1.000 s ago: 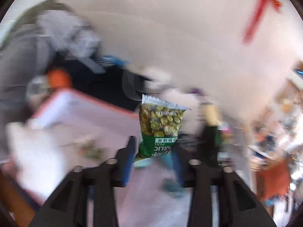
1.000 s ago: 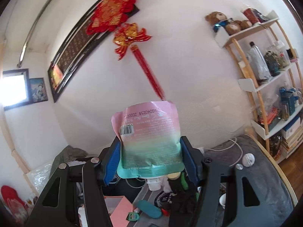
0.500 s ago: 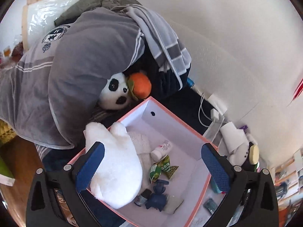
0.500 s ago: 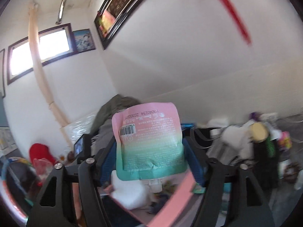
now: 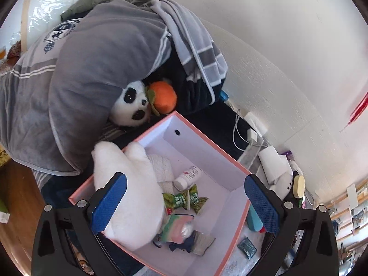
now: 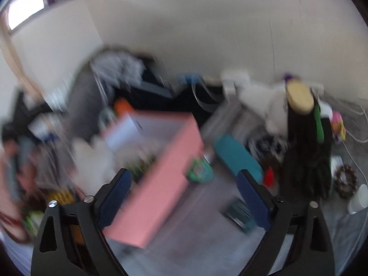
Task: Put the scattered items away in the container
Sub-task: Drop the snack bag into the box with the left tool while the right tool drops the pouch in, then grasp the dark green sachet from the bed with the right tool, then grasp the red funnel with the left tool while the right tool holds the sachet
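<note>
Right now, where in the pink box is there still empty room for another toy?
The pink cardboard box has bare floor along its right wall, beyond the green snack packets. Its left side is crowded by the white plush toy.

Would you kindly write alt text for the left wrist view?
The open left gripper hovers empty over a pink box holding a white plush toy, green snack packets and a small bottle; grey bedding lies behind.

**Box on the bed, clutter around it**

An open box (image 5: 208, 147) sits before a plush panda (image 5: 131, 102), itself tucked under a heaped blanket (image 5: 92, 69). Inside lie a plush toy (image 5: 133, 197), a small bottle (image 5: 187, 177), snack packets (image 5: 185, 199) and a pouch (image 5: 178, 227). A case (image 6: 237, 156) lies right of the box.
</note>
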### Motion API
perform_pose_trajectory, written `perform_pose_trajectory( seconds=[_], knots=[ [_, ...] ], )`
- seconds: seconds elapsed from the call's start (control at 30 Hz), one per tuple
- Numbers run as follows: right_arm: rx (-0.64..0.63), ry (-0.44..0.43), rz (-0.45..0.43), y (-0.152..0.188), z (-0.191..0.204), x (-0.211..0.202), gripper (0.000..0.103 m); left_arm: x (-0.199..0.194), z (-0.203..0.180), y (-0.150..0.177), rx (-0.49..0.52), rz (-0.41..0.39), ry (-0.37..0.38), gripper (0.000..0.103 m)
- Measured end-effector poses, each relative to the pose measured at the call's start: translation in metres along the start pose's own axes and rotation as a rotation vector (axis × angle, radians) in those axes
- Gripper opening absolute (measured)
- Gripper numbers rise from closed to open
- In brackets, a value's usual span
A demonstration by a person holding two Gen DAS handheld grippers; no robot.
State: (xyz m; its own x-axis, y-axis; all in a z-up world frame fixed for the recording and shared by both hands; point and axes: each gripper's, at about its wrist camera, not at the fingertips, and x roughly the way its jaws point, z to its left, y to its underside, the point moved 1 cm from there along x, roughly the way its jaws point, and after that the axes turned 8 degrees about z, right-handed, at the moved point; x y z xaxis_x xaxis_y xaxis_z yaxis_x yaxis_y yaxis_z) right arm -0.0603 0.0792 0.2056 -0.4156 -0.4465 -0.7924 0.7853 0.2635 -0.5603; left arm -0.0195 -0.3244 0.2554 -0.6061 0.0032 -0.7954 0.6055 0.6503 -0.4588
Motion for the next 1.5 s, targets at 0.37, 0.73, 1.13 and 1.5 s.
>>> perform_pose_trajectory(
  seconds=[0.37, 0.73, 1.13, 1.5],
  knots=[
    [-0.358, 0.114, 0.392, 0.035, -0.055, 0.144, 0.084, 0.023, -0.034, 0.009, 0.080, 0.054, -0.016, 0.102],
    [-0.048, -0.021, 0.276, 0.086, -0.106, 0.046, 0.043, 0.054, -0.124, 0.057, 0.344, 0.130, -0.010, 0.102],
    [0.530, -0.302, -0.328, 0.112, -0.195, -0.171, 0.044, 0.187, -0.284, 0.234, 1.008, 0.148, -0.008, 0.098],
    [0.650, -0.307, -0.365, 0.110, -0.257, -0.177, 0.044, 0.301, -0.347, 0.239, 1.122, 0.253, -0.057, 0.054]
  ],
)
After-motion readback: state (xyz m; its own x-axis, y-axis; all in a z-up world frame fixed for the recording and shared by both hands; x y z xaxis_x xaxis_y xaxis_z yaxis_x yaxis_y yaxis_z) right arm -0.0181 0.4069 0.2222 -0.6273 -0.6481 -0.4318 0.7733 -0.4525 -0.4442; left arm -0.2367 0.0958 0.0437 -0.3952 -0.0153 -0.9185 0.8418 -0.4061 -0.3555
